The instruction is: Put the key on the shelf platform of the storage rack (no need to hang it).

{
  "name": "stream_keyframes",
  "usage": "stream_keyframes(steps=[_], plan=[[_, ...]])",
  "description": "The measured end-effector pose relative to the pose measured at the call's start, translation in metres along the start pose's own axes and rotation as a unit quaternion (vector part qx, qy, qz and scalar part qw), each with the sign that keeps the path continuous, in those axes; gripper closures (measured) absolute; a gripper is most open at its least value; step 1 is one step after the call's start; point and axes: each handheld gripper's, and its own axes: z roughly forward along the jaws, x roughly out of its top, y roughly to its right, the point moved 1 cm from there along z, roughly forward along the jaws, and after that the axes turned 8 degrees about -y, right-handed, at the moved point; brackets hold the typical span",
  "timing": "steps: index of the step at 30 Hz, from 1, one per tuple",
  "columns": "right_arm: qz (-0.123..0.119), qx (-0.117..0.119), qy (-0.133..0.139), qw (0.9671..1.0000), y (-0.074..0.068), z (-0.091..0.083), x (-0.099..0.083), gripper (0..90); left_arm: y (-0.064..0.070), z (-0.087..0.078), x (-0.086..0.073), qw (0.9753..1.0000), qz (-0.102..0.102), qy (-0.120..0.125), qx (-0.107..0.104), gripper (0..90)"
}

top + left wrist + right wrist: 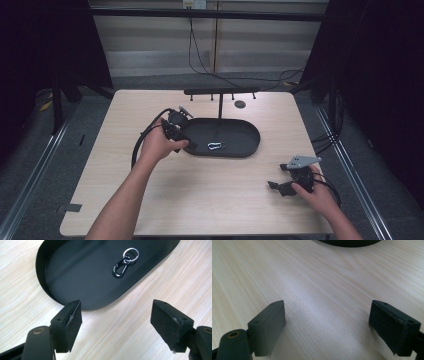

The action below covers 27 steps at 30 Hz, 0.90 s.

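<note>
Stage: early, nothing gripped | carabiner keyring [124, 263] lies loose in the black tray [75, 272] | my left gripper [116, 322] hovers at the tray's near end, jaws spread | my right gripper [276, 185] waits well clear of the tray, spread | left: reach, pinch, lift.

Silver carabiner keyring [124, 262], lying flat, inside black oval tray [75, 272], near its middle
</note>
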Motion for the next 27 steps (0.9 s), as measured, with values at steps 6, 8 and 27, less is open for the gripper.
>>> stream_keyframes(steps=[6,8,27], plan=[[0.000,0.000,0.000,1.0000,0.000,0.000,0.000,13.5,-0.004,0.000,-0.009,1.0000,-0.004,0.002,-0.003,25.3],[0.000,0.000,0.000,1.0000,0.000,0.000,0.000,13.5,-0.005,0.000,-0.012,1.0000,-0.008,0.004,-0.002,25.3],[-0.001,0.000,0.000,1.0000,0.000,0.000,0.000,13.5,-0.013,-0.001,-0.036,0.9996,-0.022,0.016,-0.008,25.3]])
